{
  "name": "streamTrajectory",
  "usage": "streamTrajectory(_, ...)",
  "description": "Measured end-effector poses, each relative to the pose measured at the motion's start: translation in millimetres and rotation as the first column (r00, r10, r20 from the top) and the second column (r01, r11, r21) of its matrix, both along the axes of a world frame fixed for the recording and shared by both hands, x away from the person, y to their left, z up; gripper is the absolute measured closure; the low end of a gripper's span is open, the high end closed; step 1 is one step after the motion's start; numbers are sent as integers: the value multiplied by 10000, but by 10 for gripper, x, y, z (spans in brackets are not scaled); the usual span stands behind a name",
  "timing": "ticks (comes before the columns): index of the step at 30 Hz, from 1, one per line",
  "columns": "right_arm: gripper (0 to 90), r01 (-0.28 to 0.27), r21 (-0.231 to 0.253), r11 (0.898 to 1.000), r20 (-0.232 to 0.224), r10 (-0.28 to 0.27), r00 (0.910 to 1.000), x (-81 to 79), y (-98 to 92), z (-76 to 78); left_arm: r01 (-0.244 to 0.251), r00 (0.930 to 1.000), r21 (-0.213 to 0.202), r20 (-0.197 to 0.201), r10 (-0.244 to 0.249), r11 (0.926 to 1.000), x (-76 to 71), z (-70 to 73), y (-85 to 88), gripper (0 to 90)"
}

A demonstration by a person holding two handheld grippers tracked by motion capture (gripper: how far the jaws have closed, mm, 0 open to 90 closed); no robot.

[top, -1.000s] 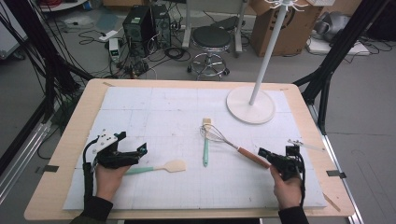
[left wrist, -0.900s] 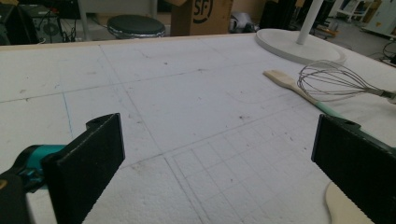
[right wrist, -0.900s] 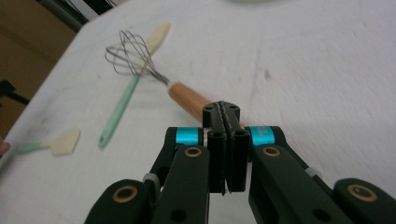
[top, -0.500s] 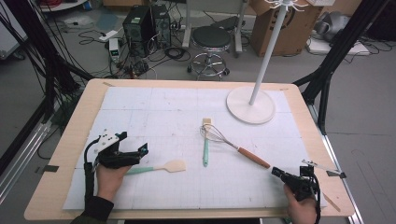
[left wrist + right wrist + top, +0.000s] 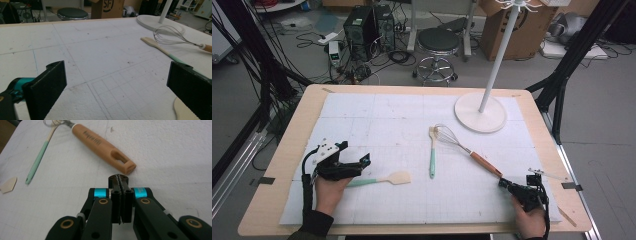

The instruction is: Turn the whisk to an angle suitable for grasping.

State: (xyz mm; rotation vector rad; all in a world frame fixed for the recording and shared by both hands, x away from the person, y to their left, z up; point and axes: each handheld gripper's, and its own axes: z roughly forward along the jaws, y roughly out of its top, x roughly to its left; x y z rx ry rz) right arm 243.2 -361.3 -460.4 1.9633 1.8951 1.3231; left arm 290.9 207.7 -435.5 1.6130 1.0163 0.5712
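Right gripper: the right gripper (image 5: 503, 183) sits at the lower right of the high view, held by a hand (image 5: 532, 222) that comes in from the bottom edge. In the right gripper view its two black jaws (image 5: 119, 181) are pressed together with nothing between them.
Whisk: the whisk (image 5: 467, 150) lies slanted on the white mat, wire head toward the middle of the frame, wooden handle toward the lower right. In the right gripper view the handle's slotted end (image 5: 125, 165) lies just beyond the closed jaw tips, not touching them.
Left gripper: the left gripper (image 5: 362, 162) is at the lower left of the high view, resting low over the mat. In the left gripper view its jaws stand wide apart, one at each lower corner, clamped on nothing.
Short spatula: a spatula with a pale blade and mint handle (image 5: 384, 179) lies just right of the left gripper; its handle end runs under that gripper's hand.
Long spatula: a second mint-handled wooden spatula (image 5: 432, 152) lies upright in the frame's centre, its blade just beside the whisk's wires.
Stand: a white pole on a round base (image 5: 480, 112) stands at the upper right of the mat.
Table: wooden table (image 5: 277, 165) covered by a white gridded mat (image 5: 382, 125).
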Motion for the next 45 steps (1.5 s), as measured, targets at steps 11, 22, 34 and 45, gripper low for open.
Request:
streamTrajectory(11,896,628,190,9978,240,-633,9977,119,-123,76,-11,10000,3,-11,11,10000,4,-6,-4,33)
streamTrajectory(22,896,564,588,9967,290,-581,9979,799,36,292,23,10000,15,-37,-23,10000,10,-8,-17,33)
streamTrajectory(34,896,400,641,9971,-788,-349,9963,1388,349,176,54,10000,-33,19,-54,10000,3,-3,-14,33)
streamTrajectory(45,896,-293,54,9996,-1262,297,9916,1397,553,121,92,10000,-40,16,-92,9999,0,2,-9,33)
